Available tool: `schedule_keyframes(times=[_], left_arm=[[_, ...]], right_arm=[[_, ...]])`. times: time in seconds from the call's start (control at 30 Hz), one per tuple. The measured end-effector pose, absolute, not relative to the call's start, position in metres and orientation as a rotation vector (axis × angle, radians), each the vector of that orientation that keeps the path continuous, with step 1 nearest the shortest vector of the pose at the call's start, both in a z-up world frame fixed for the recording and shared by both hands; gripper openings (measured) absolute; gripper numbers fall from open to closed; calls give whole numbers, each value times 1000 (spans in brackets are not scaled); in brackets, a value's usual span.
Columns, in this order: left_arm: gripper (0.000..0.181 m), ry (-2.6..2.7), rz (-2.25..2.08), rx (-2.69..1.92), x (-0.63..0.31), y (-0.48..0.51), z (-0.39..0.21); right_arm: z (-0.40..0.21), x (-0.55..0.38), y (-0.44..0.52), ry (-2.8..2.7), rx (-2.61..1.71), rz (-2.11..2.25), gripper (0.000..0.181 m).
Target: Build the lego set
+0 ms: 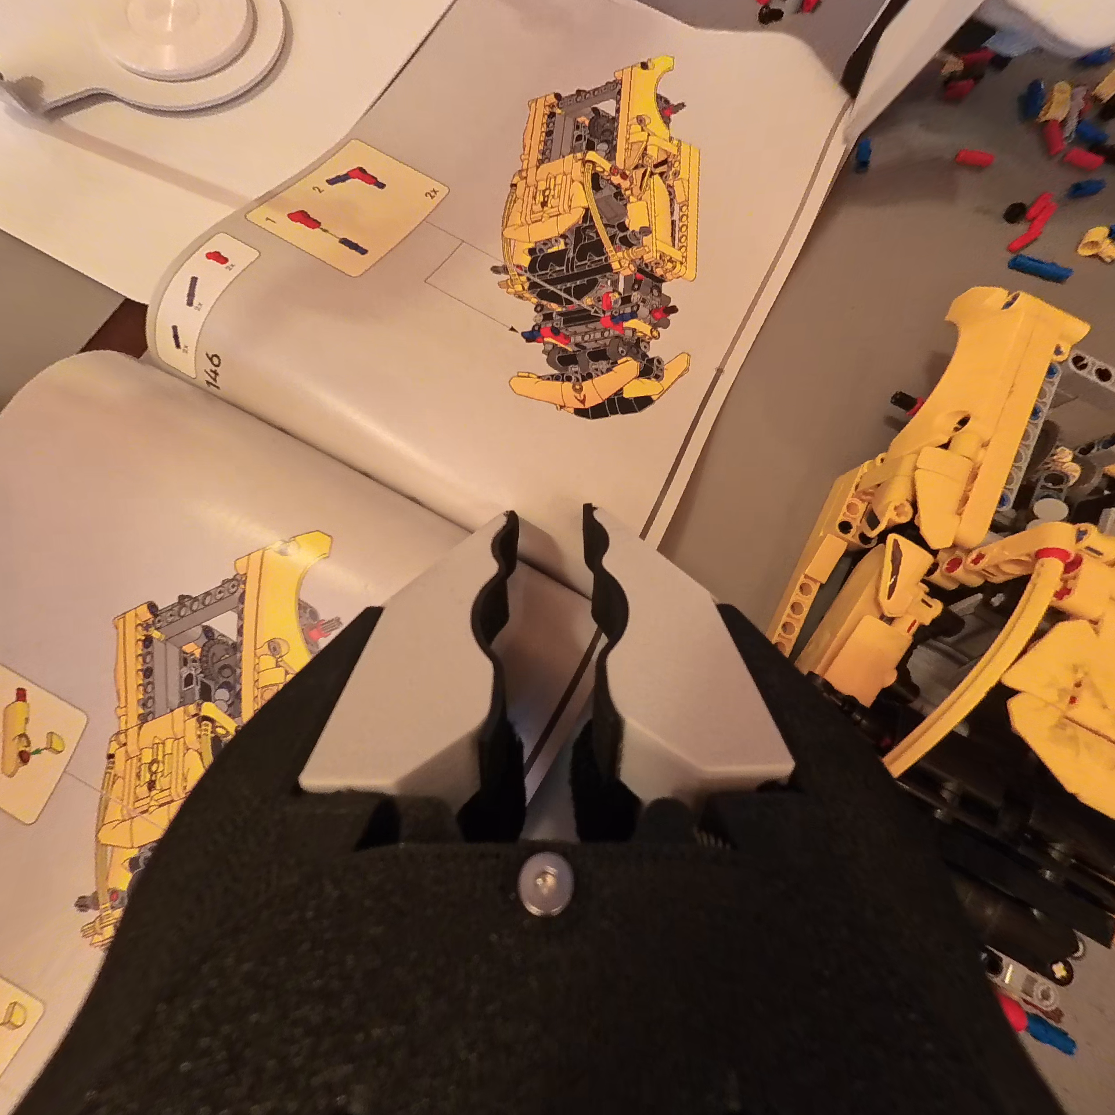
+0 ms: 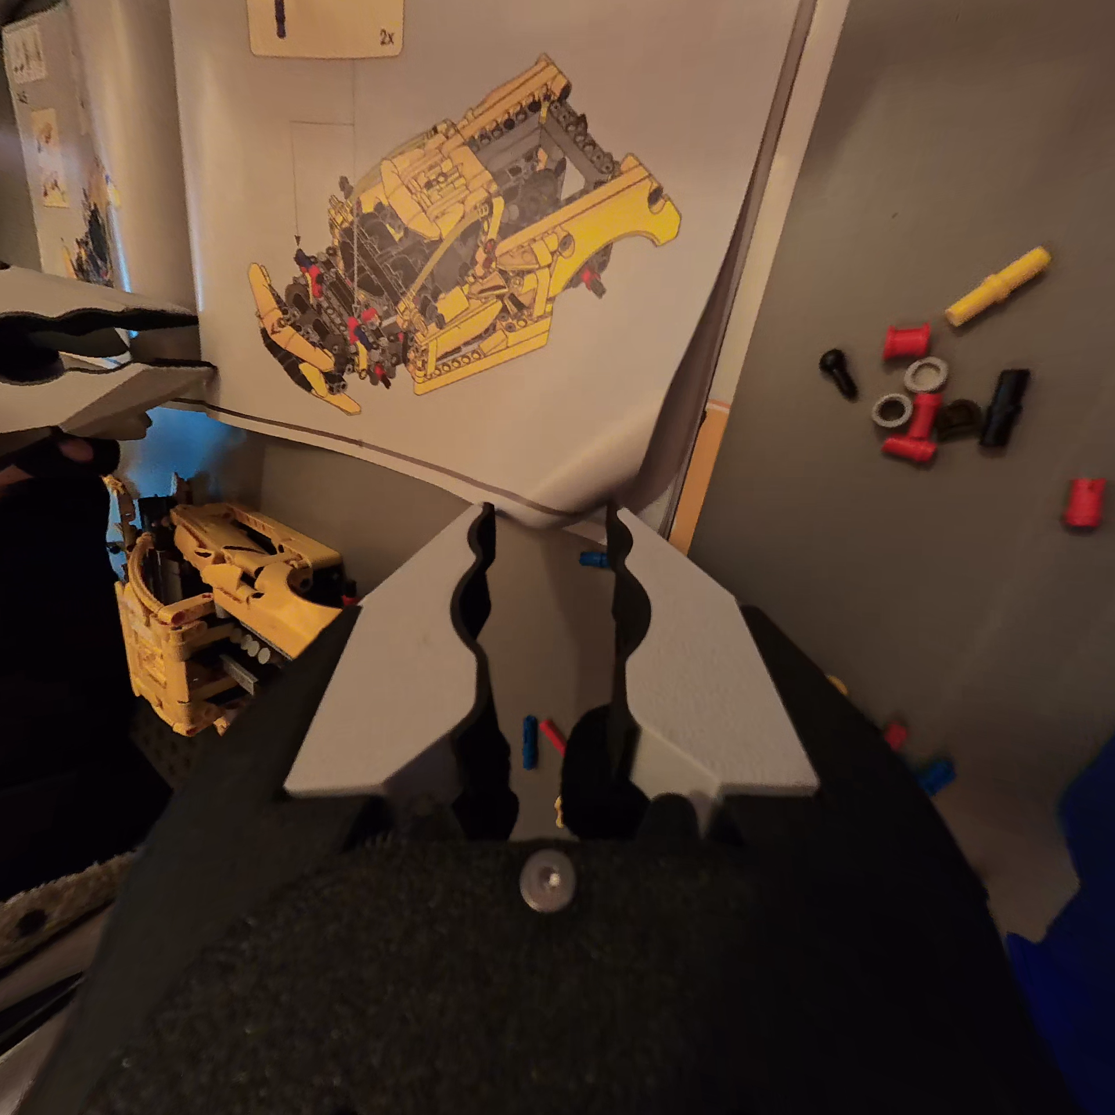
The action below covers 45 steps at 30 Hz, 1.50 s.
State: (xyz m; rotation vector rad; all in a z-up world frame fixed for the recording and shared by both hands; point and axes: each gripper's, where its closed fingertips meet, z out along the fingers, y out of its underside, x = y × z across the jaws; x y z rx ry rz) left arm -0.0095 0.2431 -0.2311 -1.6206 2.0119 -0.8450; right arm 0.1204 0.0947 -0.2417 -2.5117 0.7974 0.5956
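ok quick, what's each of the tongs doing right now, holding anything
Left tongs: open, empty, above the open paper instruction booklet.
Right tongs: open, empty, above the grey table.

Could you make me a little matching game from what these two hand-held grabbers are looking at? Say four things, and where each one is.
Things:
1. instruction booklet
2. yellow model
3. yellow axle piece
4. left gripper

Places or states:
A. lying open on the grey table
B. among loose parts, right of the booklet in the right wrist view
C. open, holding nothing, over the booklet's edge
D. beside the booklet, partly built

Pairs: 1-A, 2-D, 3-B, 4-C
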Motion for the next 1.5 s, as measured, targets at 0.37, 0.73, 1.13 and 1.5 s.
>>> schedule_keyframes(times=[0.37, 0.73, 1.13, 1.5], left_arm=[[21, 2013, -843, -1618, -10, 243, -231], [21, 2014, -839, -1614, -10, 243, -231], [21, 2013, -839, -1613, -10, 242, -232], [21, 2013, -833, -1610, -9, 242, -232]], right_arm=[[-238, 129, 107, 889, -2383, 641, 47], [-225, 134, 108, 894, -2289, 692, 46], [-217, 131, 103, 884, -2237, 785, 48], [-233, 132, 100, 894, -2321, 730, 32]])
